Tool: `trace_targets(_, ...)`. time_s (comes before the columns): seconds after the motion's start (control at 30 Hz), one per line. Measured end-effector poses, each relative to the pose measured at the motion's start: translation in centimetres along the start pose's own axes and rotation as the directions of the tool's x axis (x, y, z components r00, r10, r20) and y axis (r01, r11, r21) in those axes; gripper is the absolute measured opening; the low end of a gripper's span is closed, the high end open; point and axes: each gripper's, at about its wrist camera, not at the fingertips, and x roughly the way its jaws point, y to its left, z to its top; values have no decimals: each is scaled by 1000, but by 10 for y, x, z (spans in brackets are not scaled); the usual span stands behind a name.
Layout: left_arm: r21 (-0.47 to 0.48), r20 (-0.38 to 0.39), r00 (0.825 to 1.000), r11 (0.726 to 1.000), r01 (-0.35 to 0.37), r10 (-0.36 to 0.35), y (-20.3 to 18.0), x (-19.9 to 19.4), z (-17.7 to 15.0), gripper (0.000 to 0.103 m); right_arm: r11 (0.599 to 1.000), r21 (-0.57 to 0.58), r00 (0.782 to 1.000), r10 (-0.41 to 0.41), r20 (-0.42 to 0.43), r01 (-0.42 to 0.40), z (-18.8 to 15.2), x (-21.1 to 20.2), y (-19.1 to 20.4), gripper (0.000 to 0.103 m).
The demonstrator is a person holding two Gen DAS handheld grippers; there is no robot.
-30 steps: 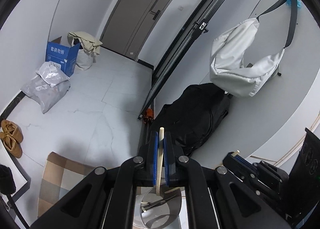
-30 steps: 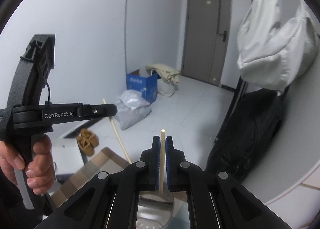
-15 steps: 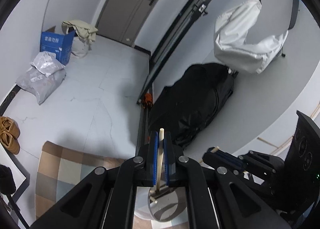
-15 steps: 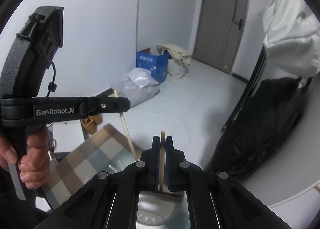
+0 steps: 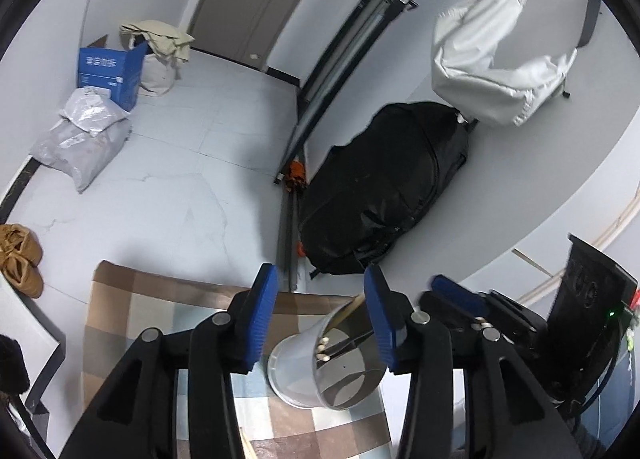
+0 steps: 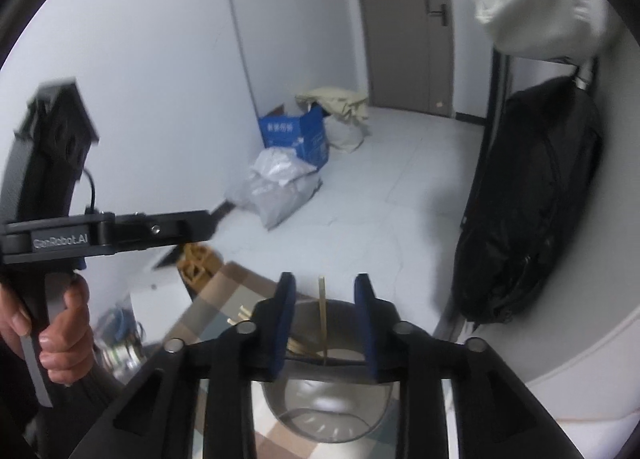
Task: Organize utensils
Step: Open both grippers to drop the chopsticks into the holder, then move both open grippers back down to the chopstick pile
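Observation:
A shiny metal utensil cup stands on a checked cloth. Wooden chopsticks lean inside it. My left gripper is open and empty just above the cup. My right gripper is open over the same cup; a chopstick stands in the cup between its jaws, touching neither. The right gripper also shows in the left wrist view, and the left gripper in the right wrist view, held by a hand.
More chopsticks lie on the cloth left of the cup. On the floor beyond are a black bag, a blue box, grey plastic bags and brown slippers. A white bag hangs on the wall.
Both grippers opened and let go of their chopsticks, which now stand in the cup. Both grippers moved lower toward the cup.

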Motion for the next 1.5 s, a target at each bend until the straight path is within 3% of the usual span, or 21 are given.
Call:
trace_targets(0.3,48,103,987,990,-131,125,-13,-33,-12,48,997,83,993,-21,116,11,-10,-43,4,48)
trace_targets(0.4,61,137,977,983,-174,165,-19,-44,-18,63,994,110,988,-23,151,6,-17,-57,10,53)
trace_targets(0.57,92,188,962,971,-219,199,-27,-60,-29,67,990,140,976,-28,215,-2,-29,-79,23,62)
trace_targets(0.73,100,233,946,962,-256,227,-32,-75,-42,81,986,167,963,-40,267,-6,-46,-98,34,69)
trace_targets(0.97,120,272,928,948,-296,256,-36,-88,-63,84,977,215,945,-62,320,-9,-71,-116,42,84)
trace_targets(1.07,120,289,919,942,-314,270,-35,-92,-72,92,976,216,941,-83,329,10,-85,-119,49,86)
trace_targets(1.5,152,304,902,920,-362,305,-22,-87,-111,93,971,236,938,-119,326,41,-140,-109,72,98)
